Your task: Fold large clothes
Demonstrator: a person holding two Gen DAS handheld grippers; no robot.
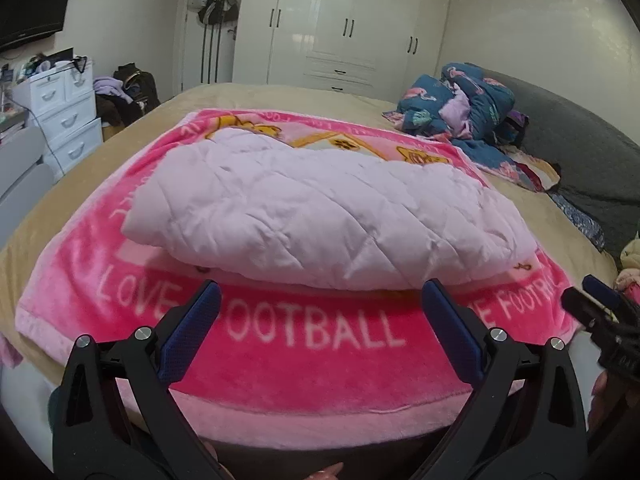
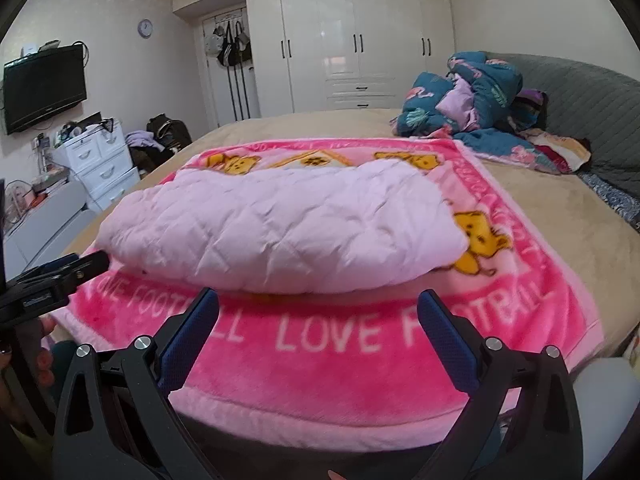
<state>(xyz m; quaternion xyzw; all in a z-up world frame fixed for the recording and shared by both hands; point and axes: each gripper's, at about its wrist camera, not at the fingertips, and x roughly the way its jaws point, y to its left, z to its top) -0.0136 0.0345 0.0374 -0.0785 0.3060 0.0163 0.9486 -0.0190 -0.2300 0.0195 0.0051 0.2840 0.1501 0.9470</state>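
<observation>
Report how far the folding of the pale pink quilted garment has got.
Done: the pale pink quilted garment lies as a compact folded bundle on the pink football blanket. In hand: nothing; the left gripper and the right gripper are both open, short of the bundle's near edge. Left: perhaps another fold or tidying; the blue flamingo-print bedding near the headboard is still heaped.

A bed (image 1: 120, 148) covered in a tan sheet is seen, and a pink blanket (image 1: 304, 368) lettered "LOVE FOOTBALL" is spread flat on it. A folded pale pink quilted garment (image 1: 304, 208) is laid on the blanket. A rumpled teal flamingo-print quilt (image 2: 476, 92) is heaped at the far right, against a grey headboard (image 2: 592, 120).
</observation>
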